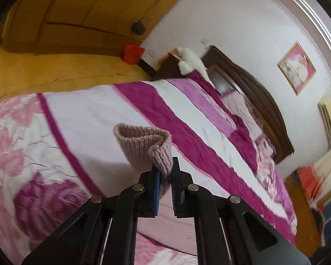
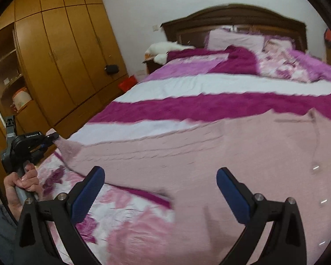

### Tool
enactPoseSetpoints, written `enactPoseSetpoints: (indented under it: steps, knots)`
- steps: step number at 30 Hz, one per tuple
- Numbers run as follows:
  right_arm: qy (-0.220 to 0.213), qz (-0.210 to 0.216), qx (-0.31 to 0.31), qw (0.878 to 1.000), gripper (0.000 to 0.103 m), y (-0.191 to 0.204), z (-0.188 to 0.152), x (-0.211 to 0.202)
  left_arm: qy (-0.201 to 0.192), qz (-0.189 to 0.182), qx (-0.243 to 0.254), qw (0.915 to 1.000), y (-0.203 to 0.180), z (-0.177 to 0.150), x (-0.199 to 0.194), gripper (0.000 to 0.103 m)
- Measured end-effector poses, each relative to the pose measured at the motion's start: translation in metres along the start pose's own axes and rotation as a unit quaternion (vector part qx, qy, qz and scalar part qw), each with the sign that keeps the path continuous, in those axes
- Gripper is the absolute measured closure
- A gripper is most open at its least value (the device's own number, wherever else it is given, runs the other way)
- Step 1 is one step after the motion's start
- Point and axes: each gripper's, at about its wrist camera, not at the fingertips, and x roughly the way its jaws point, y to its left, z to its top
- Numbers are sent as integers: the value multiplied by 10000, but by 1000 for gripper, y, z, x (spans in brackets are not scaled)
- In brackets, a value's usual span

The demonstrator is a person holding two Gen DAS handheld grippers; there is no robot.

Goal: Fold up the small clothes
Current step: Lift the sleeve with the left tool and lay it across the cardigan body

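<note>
- One bed (image 2: 187,86) fills both views, its striped quilt in white, magenta and floral pink running up to a dark wooden headboard (image 2: 234,15) at 12 o'clock in the right wrist view.
- One yellow-brown wardrobe (image 2: 61,50) stands at 10 o'clock in that view, beside the bed.
- One pink knitted sweater (image 2: 220,154) lies spread flat on the near part of the quilt, from the centre out to 3 o'clock; a row of small pale buttons runs down its right edge.
- One sleeve of that sweater (image 2: 66,146) stretches to 9 o'clock, lifted off the quilt.
- The left gripper (image 2: 51,136) has its fingers closed on the ribbed sleeve cuff (image 1: 146,149); in the left wrist view the cuff stands up from between the blue pads (image 1: 157,177), its open end curled towards 11 o'clock.
- One hand (image 2: 24,182) shows at 8 o'clock in the right wrist view, fingers wrapped round the left gripper's handle, the tool pointing right towards the sweater.
- The right gripper (image 2: 160,182) hovers over the sweater's near edge with its two fingers spread wide and nothing between them.
- Two pillows lie by the headboard; one white soft thing (image 2: 165,47) sits at 11 o'clock, too blurred to name.
</note>
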Motion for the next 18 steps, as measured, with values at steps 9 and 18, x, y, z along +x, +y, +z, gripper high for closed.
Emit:
enactPoseSetpoints:
  steps: [9, 18]
  knots:
    - [-284, -889, 109, 9956, 0, -94, -16, -76, 334, 61, 1568, 9870, -118, -70, -9, 103]
    - [-233, -1279, 266, 9912, 0, -194, -50, -139, 320, 108, 2263, 9735, -231, -129, 16, 103]
